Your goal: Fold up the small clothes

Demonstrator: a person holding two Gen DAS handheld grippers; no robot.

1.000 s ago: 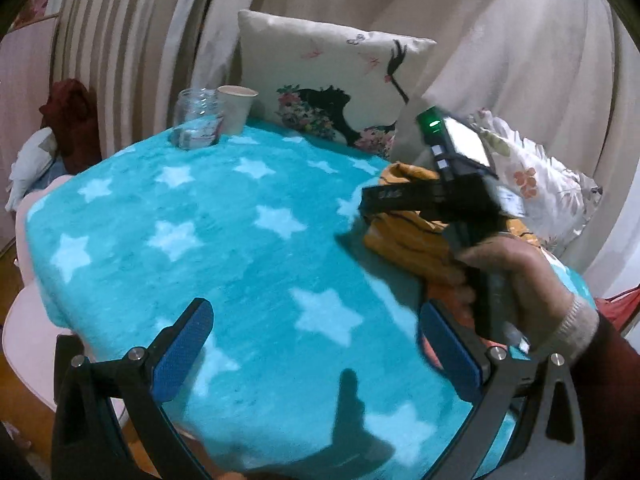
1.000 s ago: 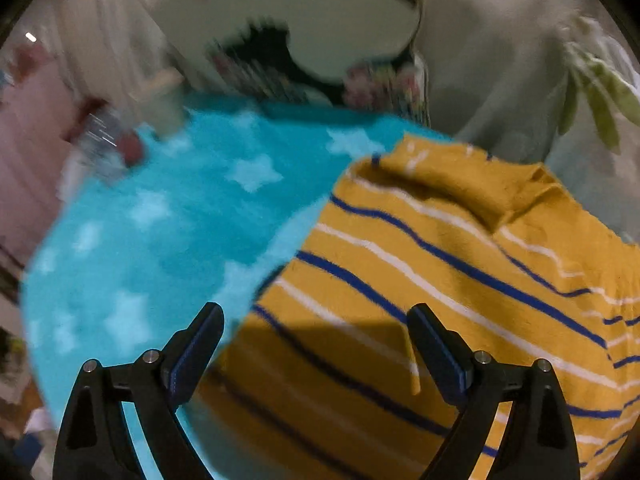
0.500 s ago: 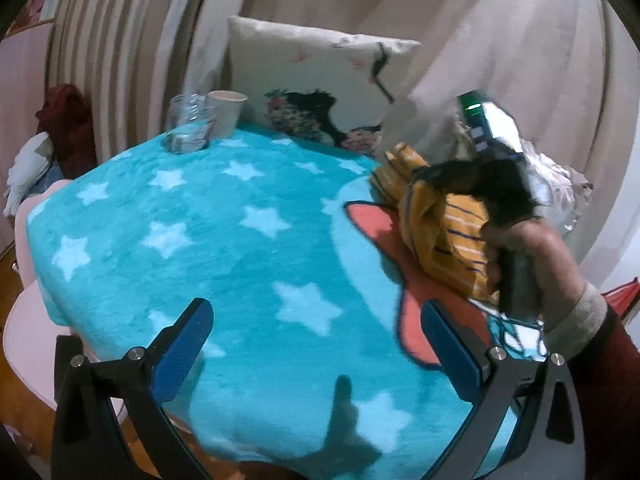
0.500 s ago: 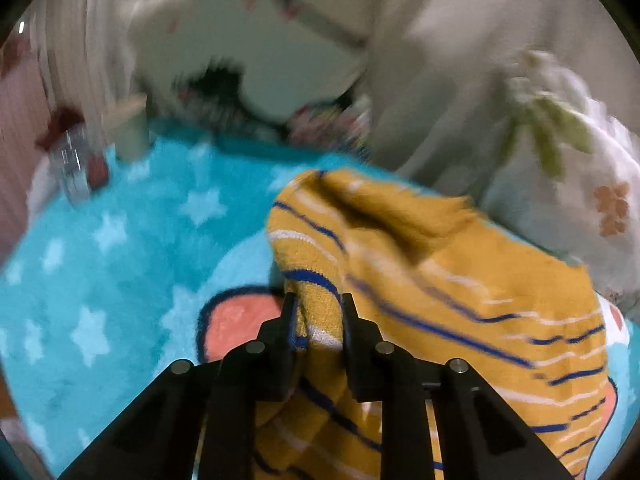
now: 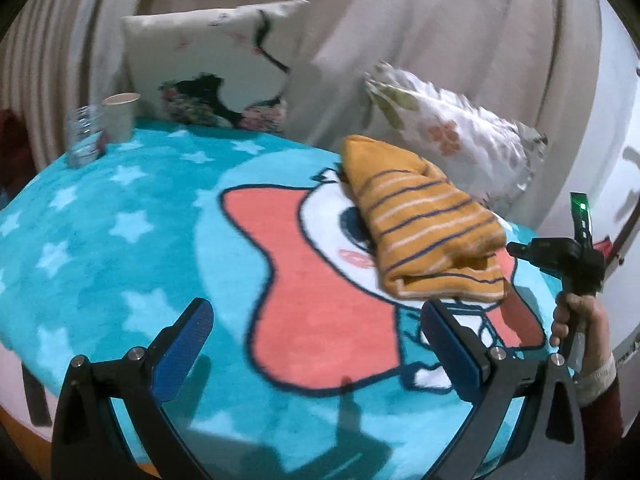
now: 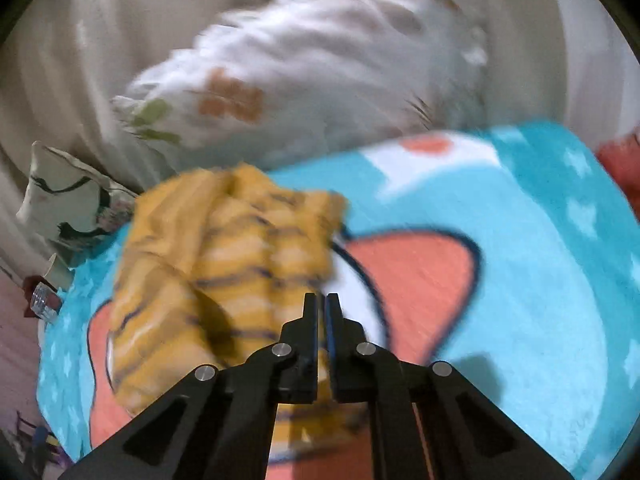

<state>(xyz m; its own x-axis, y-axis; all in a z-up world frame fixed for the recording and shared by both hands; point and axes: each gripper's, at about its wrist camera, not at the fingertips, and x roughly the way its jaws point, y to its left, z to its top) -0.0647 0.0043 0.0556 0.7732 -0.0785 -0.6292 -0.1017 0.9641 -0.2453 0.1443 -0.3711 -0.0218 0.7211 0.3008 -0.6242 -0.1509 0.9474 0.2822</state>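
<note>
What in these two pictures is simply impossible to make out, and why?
- Whether the right gripper pinches any of the striped yellow garment: the right wrist view is motion-blurred and the nearly closed fingers cover that spot.
- The garment's underside and how many layers it has: folded under itself, left wrist view.
- What the glass jar holds: too small, far edge of the left wrist view.
- The floral pillow print: smeared by blur, right wrist view.

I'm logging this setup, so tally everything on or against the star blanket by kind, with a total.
Folded garments: 1, the yellow striped top.
Drinking vessels: 2, the glass jar and the paper cup.
Pillows: 2, the silhouette pillow and the floral pillow.
Total: 5, all on or behind the star blanket.
</note>
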